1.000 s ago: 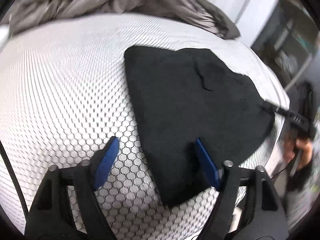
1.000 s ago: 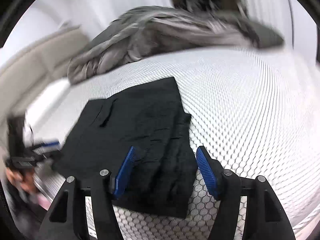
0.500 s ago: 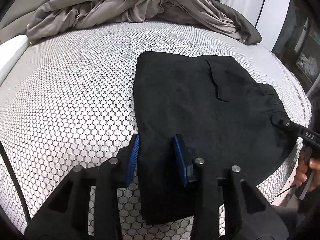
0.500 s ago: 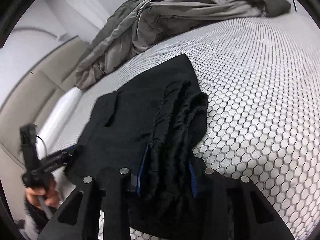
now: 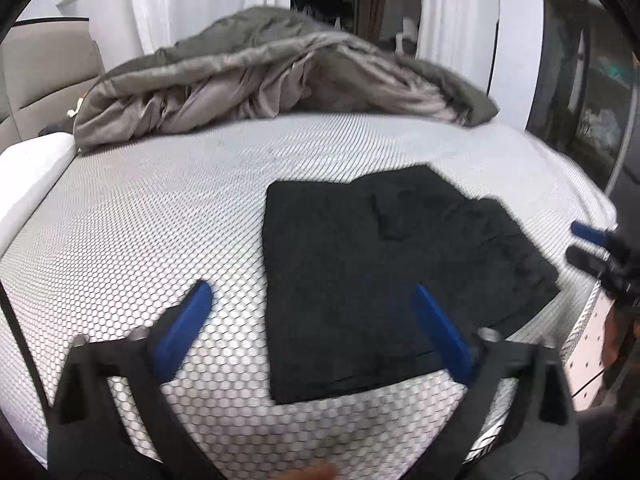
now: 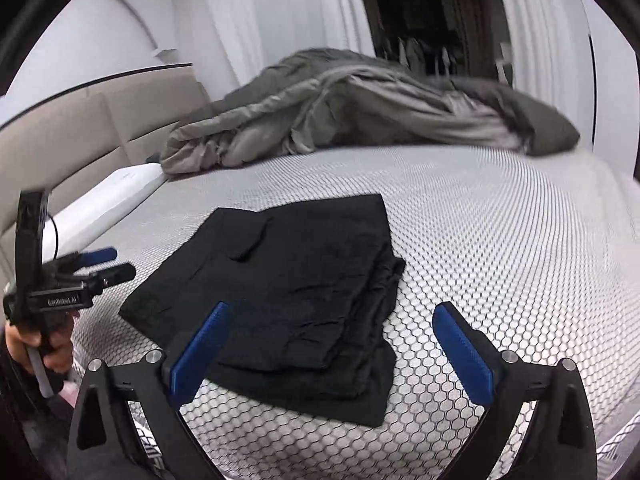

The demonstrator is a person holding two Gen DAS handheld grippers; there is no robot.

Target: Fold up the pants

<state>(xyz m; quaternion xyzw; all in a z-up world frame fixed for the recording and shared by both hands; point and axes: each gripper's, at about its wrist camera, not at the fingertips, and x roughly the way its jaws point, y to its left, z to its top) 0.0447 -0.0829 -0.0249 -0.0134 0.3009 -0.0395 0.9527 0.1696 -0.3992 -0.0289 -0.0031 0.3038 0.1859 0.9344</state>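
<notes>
Pants (image 6: 288, 292) now sit loose as a flat black stack on the honeycomb bed cover (image 6: 500, 240). Half a second back both tools pinched the near edge; their jaws have just been opening, so the left gripper (image 5: 308, 320) and right gripper (image 6: 332, 336) gape wide, holding nothing. Fold looks pretty much done. Grey duvet (image 5: 280, 76) heaped behind.

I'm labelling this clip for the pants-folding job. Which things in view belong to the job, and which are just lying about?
Part of the job:
- black pants, folded flat on the mattress
- left gripper, open, jaws just opened, nothing between its fingers
- right gripper, open, likewise

Just lying about:
- grey duvet, bunched at the far side
- white pillow
</notes>
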